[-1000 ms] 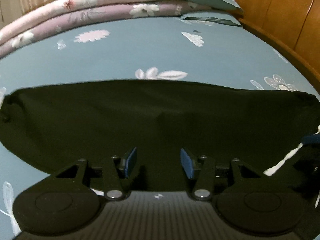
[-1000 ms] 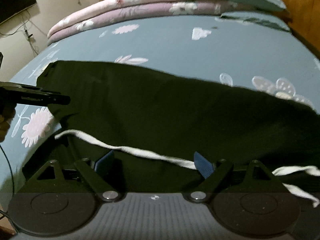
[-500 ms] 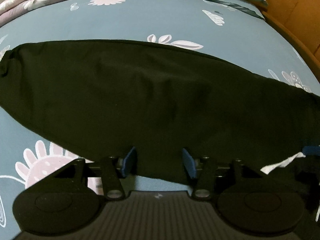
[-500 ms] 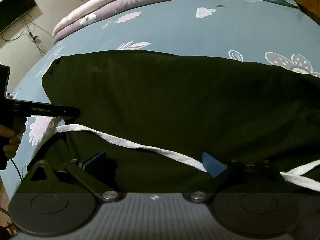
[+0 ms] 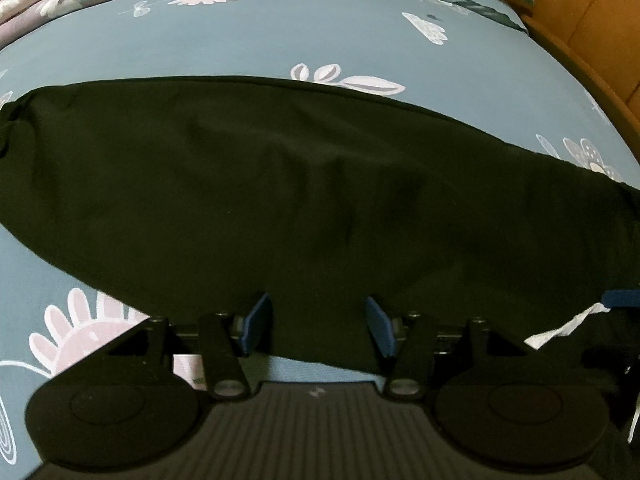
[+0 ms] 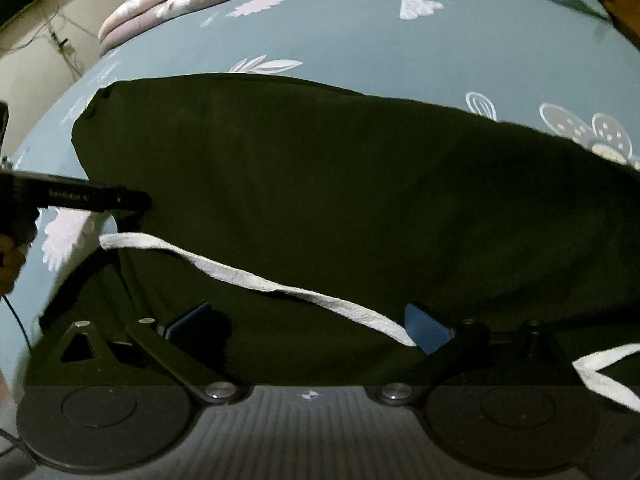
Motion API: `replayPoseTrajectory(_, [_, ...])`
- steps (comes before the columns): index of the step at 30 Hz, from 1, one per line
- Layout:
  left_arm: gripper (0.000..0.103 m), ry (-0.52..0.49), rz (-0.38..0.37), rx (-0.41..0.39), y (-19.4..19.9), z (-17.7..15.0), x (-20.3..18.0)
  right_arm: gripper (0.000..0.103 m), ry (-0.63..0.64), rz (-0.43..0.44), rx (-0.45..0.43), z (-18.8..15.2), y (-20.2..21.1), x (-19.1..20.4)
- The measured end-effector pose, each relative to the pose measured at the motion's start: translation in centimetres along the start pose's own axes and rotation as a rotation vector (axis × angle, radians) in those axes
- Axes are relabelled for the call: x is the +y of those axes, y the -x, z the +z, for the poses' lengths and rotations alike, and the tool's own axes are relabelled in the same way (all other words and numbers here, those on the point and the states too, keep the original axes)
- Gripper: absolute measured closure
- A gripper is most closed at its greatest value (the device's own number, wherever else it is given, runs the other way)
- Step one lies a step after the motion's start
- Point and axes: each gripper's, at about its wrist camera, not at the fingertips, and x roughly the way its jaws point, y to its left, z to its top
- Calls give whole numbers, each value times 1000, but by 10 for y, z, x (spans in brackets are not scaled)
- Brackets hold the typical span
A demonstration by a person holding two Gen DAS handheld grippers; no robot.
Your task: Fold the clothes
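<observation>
Dark garment (image 5: 304,184) spread flat on the blue flowered bedsheet (image 5: 280,32).
Plain and near black with a white drawstring (image 6: 248,276), its long axis runs from 9 to 3 o'clock. Left gripper (image 5: 318,326) and right gripper (image 6: 308,320) both stand spread at its near hem, clamping nothing.

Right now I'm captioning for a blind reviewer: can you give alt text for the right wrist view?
A dark garment lies spread on a blue floral bedsheet, with a white drawstring trailing across its near edge. The right gripper hovers over that edge, jaws open; the left gripper reaches in from the left side.
</observation>
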Motion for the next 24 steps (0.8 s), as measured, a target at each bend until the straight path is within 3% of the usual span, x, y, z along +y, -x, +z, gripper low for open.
replayPoseTrajectory(4, [45,-11,12,1,-1,-1,-5,0,21,-11,4,-1,3,0])
replayPoseTrajectory(7, [45,-20,0,10,0,0,-2,0,-11,34,18,8,11,-9])
replayPoseTrajectory(9, [45,-23,-9,16,1,0,0,0,0,64,2,17,22,-14])
replayPoseTrajectory(13, [45,-24,-19,19,3,0,1,0,90,39,-61,39,47,-19])
replayPoseTrajectory(17, [45,-39,-25,4,4,-4,0,19,123,10,-87,65,66,-23])
replayPoseTrajectory(20, [45,-57,-41,15,4,-3,1,26,167,-42,-112,81,81,-19])
replayPoseTrajectory(24, [45,-88,-88,17,6,-3,8,27,201,-71,-129,99,85,-10])
